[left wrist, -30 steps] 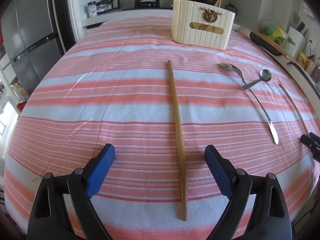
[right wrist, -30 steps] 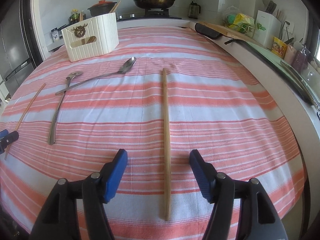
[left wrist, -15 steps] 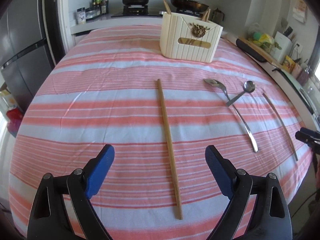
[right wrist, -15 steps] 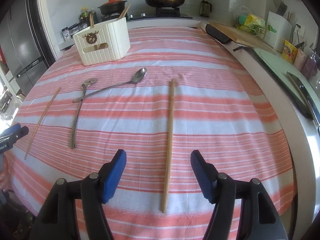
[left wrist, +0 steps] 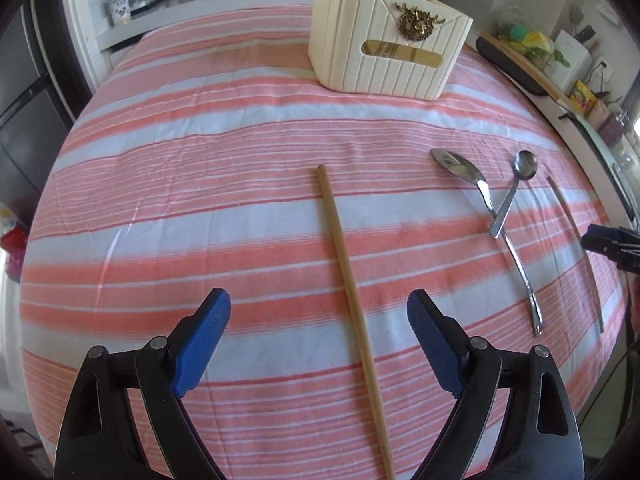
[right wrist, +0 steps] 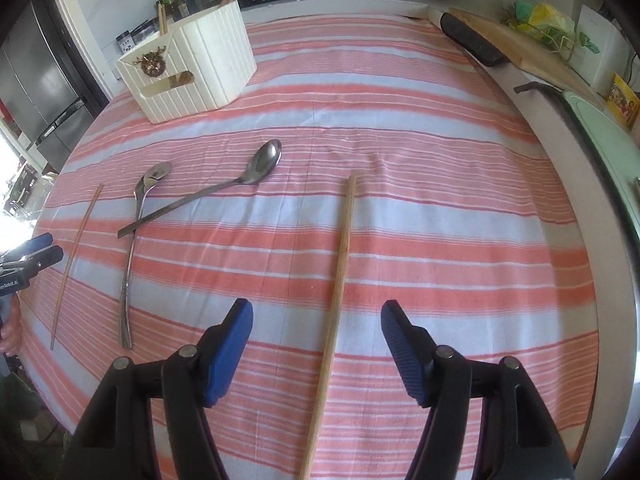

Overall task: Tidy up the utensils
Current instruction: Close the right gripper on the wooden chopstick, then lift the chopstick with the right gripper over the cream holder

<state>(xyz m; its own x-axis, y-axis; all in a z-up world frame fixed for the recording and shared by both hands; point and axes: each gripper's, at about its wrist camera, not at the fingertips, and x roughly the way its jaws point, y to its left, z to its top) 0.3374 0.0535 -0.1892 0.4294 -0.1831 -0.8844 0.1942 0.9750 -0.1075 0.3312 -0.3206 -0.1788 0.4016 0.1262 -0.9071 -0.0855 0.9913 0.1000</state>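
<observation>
Chopsticks between parted jaws, unobstructed
The left gripper, jaws closing, and the open right gripper each straddled an ungripped chopstick on the striped cloth; crossed spoons lay between them, the holder behind. Only the right view showed the cutting board.

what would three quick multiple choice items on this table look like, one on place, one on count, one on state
1. Where does the white holder stand?
A. far end of the cloth
B. between the spoons
C. on the stove

2. How many metal spoons lie on the cloth?
A. one
B. two
C. four

3. How do the spoons lie?
A. apart
B. handles crossed
C. inside the holder

Key: 1 A, it stands beyond all the utensils; 2 B, two bowls show side by side; 3 B, one handle lies over the other.
</observation>
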